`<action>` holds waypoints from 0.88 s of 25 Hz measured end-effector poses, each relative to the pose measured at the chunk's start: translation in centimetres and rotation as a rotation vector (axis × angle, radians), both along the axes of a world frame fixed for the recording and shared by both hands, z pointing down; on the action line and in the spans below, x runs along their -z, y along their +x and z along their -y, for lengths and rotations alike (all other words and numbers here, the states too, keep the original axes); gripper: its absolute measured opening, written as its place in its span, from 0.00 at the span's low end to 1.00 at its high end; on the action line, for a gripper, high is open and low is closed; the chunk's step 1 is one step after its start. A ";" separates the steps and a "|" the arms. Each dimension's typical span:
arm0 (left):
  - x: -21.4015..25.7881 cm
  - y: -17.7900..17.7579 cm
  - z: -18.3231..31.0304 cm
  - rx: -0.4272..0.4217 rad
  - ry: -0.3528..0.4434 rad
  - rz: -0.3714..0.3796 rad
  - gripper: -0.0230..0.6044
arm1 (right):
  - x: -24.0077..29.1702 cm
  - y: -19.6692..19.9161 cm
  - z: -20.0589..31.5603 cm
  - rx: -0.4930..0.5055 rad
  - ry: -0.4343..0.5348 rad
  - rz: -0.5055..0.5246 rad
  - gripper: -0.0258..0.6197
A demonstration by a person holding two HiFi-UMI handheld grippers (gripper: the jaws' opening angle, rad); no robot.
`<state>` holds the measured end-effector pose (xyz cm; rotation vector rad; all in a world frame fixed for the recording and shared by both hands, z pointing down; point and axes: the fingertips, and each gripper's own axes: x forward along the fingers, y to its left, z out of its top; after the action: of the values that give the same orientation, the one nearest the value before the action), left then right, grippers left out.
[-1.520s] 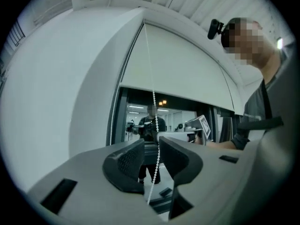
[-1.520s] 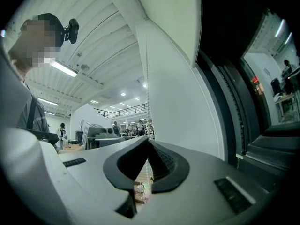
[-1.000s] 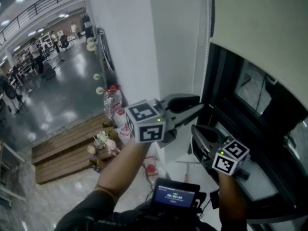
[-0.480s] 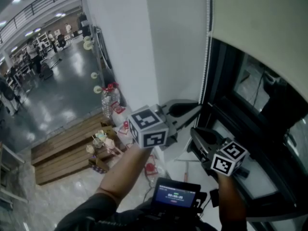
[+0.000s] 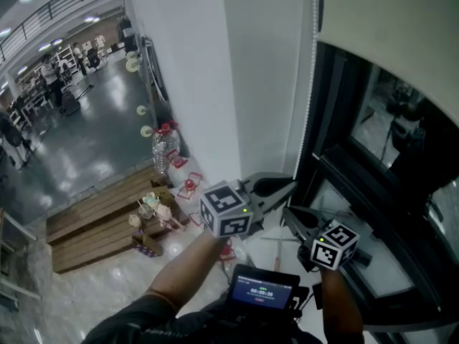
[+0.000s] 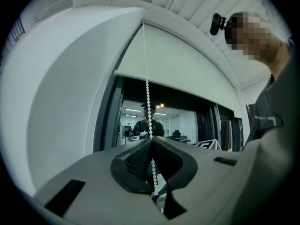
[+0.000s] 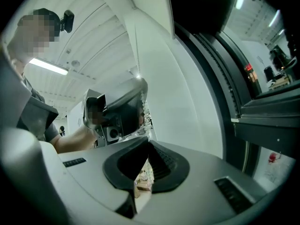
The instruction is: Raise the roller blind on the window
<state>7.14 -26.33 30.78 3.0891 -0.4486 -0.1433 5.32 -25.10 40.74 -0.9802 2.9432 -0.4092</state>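
Below the roller blind point(image 6: 187, 74), left gripper point(image 6: 151, 140) jaws, just closed, pinch the bead chain point(image 6: 147, 97); right gripper point(image 7: 149, 143) jaws together.

The left tongs point(image 5: 292, 184) point level, with the right tongs point(image 5: 288, 211) just below and to their right. The left jaws have just been closing and pinch the bead chain point(image 6: 147, 93). The right jaws are pressed together. The left forearm point(image 5: 188, 267) and right forearm point(image 5: 336, 303) reach forward.

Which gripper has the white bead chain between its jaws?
The left gripper: the bead chain runs between its jaws, just closed on it. The right gripper's shut jaws show no chain clearly.
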 end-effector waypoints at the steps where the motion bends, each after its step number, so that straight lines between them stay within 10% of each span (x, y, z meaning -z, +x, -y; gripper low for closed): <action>1: -0.4 0.0 -0.1 0.002 -0.003 0.004 0.04 | -0.3 0.0 0.0 -0.002 -0.007 -0.003 0.05; 9: -1.4 -0.4 0.1 0.009 -0.011 0.006 0.04 | -0.3 1.4 -0.6 -0.060 0.028 -0.120 0.11; 22: -1.5 0.0 -0.6 -0.004 -0.006 -0.015 0.04 | 16.8 2.1 0.3 -0.032 0.319 -0.053 0.15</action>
<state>7.11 -25.71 32.24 3.0810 -0.4410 -0.1651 7.39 -25.39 23.96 -1.0048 2.9046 0.0883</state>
